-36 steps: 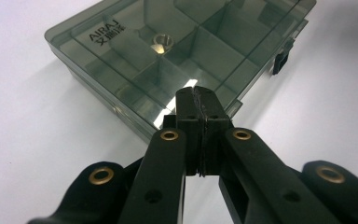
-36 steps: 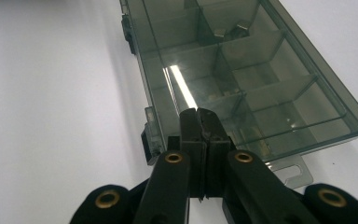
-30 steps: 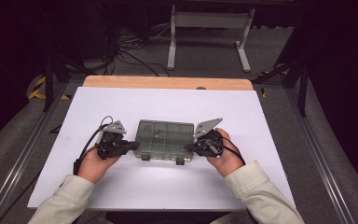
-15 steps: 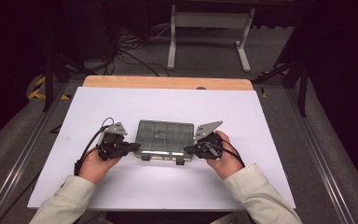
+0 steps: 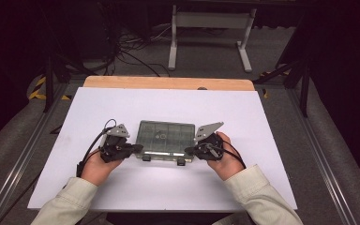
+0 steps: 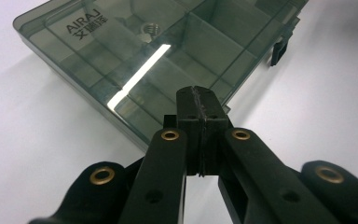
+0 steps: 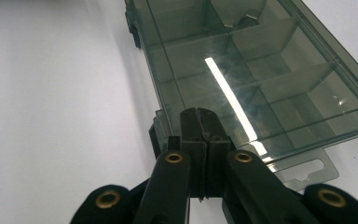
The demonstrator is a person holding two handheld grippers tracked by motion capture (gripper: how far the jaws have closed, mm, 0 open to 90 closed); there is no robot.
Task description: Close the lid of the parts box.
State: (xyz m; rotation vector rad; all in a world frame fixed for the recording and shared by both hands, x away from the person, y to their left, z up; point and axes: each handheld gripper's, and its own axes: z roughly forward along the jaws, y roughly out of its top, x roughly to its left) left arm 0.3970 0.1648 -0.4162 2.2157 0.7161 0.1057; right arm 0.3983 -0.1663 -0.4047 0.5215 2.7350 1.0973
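Clear compartment box (image 5: pixel 165 138) lay flat at frame centre on the white tabletop (image 5: pixel 272 140). Left tool (image 5: pixel 138 148) and right tool (image 5: pixel 190 150) — jaws pressed together, gripping nothing — sat at the box's lower corners.

One smoky-green, see-through plastic compartment box (image 5: pixel 165 138) with a flat lid is lying on one white counter (image 5: pixel 159 105). Two black latches are sitting on its near edge, the left latch (image 5: pixel 146 158) and the right latch (image 5: pixel 181 161). One small metal nut (image 6: pixel 151 31) is lying inside, in one compartment; the whole number of compartments I cannot count for sure. Two black two-jaw tools are being held at the box, one left tool (image 5: pixel 138 148) and one right tool (image 5: pixel 189 150), each in one hand: the left hand (image 5: pixel 96 168) and the right hand (image 5: pixel 226 161). One white metal frame (image 5: pixel 209 29) is standing on the floor behind the counter.
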